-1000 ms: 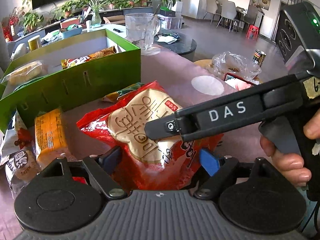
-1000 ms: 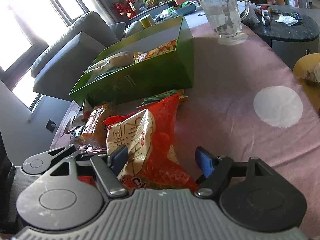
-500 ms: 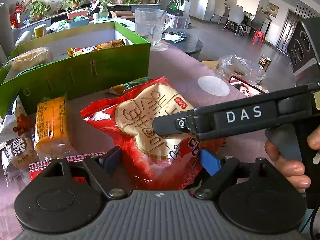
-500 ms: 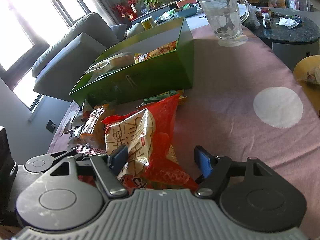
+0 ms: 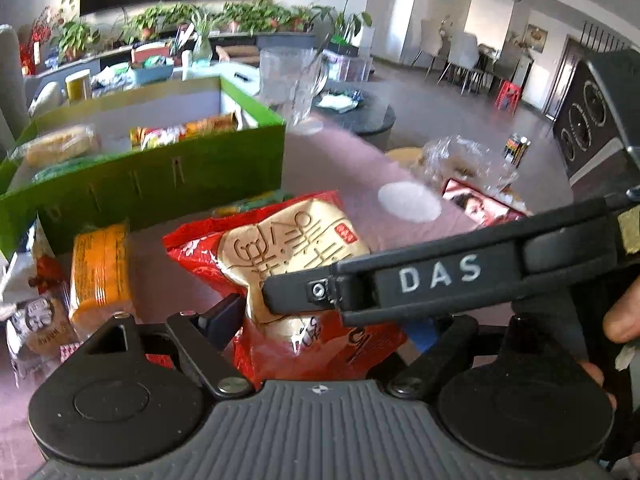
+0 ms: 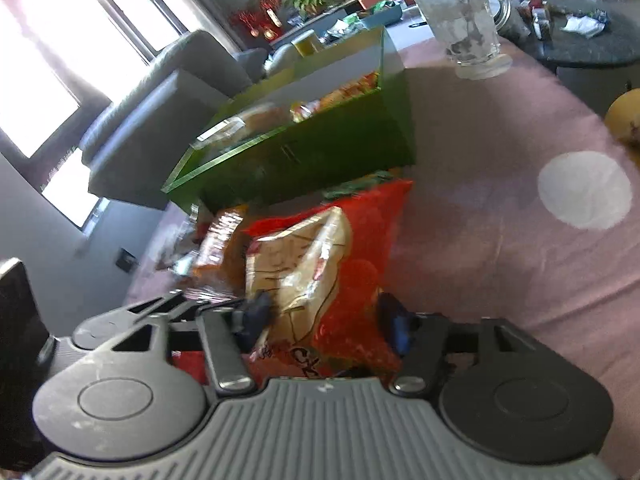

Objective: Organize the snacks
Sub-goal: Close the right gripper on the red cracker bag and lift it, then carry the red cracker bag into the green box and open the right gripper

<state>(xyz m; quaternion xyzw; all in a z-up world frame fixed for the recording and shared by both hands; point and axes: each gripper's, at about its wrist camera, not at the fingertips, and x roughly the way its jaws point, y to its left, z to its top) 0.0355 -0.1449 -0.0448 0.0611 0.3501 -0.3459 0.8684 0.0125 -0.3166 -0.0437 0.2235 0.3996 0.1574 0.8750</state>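
Red snack bag [image 5: 304,280], crinkled, tan panel with lettering: near edge of bench [image 6: 480,208], raised on its end between both pairs of tongs, short of green box [image 5: 160,184].

Bench: covered in mauve cloth with pale round spot [image 6: 584,190]. Green box open-topped, several wrapped snacks inside, set toward the far left. Glass mug [image 6: 464,28] upright beyond the box's right corner, well apart from red snack bag. Orange packet [image 5: 102,272] and small pale cookie packet [image 5: 38,320] lying loose left of the bag, below the box front. Green wrapper [image 5: 256,204] partly hidden behind the bag. Clear plastic bag [image 5: 468,160] and magazine [image 5: 480,208] at the right.

Room: grey sofa [image 6: 160,112] and bright window at left; plants and dark screen along far wall; dining chairs at far right.

Left tongs [image 5: 320,320]: moderately spread, red snack bag between the fingers; right fingertip hidden behind the other tool, so contact and grip cannot be told.

Right tongs [image 6: 324,316]: narrowed onto the lower part of red snack bag, both blue pads [image 6: 394,326] pressing its sides. Its arm marked DAS crosses the left wrist view over the bag's face.

Edges and room: open cloth to the right of the bag as far as the pale spot; left side crowded with loose packets; box front wall just behind.
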